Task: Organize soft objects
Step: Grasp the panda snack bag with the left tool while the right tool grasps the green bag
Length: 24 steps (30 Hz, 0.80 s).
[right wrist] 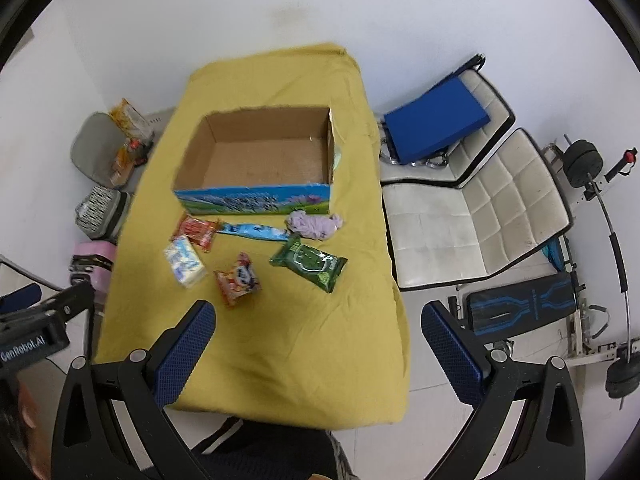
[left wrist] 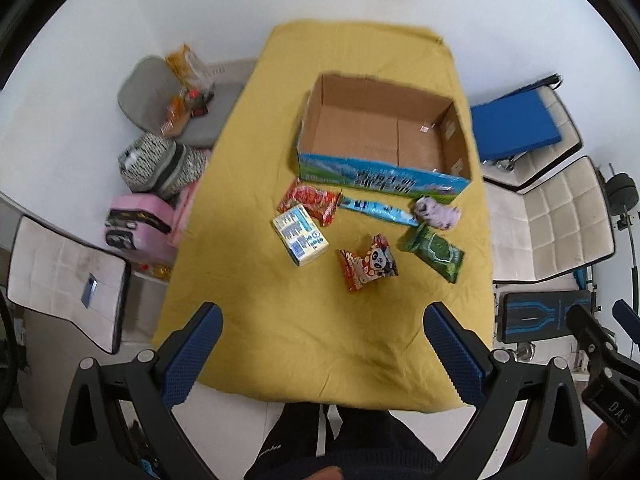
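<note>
Both my left gripper and right gripper hover spread and empty; soft packets lie near the empty box. The puffy panda bag could slip when pinched.

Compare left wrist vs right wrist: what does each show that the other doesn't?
Left wrist only: the white padded panel at far left, and the right tool at the frame's right edge.

Right wrist only: the barbell weights at far right, and the left tool's body.

Both: the open, empty cardboard box, six soft items in front of it on the yellow cloth, white chairs.
</note>
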Motion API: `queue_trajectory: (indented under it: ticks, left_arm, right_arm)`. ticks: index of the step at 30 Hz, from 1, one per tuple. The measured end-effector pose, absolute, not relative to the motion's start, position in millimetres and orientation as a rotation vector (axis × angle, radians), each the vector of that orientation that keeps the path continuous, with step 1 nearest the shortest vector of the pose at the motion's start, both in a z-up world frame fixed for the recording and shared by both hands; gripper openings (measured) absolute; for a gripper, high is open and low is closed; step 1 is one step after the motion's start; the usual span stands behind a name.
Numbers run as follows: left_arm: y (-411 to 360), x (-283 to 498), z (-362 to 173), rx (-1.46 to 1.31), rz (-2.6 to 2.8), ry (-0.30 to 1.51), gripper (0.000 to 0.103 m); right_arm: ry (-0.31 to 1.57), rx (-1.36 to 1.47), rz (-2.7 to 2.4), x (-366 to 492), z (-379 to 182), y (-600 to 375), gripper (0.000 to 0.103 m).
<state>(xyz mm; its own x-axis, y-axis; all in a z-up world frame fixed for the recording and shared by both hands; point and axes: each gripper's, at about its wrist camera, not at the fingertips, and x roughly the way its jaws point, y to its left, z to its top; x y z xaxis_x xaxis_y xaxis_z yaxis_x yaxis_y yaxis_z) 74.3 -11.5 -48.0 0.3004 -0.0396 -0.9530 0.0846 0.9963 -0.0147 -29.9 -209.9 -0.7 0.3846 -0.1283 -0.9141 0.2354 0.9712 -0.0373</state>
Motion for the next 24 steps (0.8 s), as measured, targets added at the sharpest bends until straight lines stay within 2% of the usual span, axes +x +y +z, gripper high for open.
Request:
queue_trajectory:
  ticks: [6,13,19,22,24]
  left_arm:
    - [-37.8,124.1,-142.9,0.116,-0.109,1.390,0.103]
    - [-80.5,157.3,-251.6,0.275,-0.197,1.481,0.103]
    - [-93.7,166.2,-299.6,0.345,-0.244,1.537,0.103]
    - [-99.7,167.4,-313.9,0.401,-0.287,1.538,0.103]
    - [-104.6,167.6,-321.8,0.464,-0.308,1.532,0.103]
  right_arm:
    - [1.236,0.026,-0.186,39.7,-99.1,-238.3,0.103]
    - [1.435,-0.059,-0.016,112.2,-247.7,-249.5,0.103]
    - [1.568,-0.174,0.139,153.0,-349.3,-238.4,0.103]
    - [1.620,-0.152,0.169,161.8,-378.3,-238.8,0.090]
    - [1.643,-0.124,0.162,162.4,-386.4,-240.5,0.077]
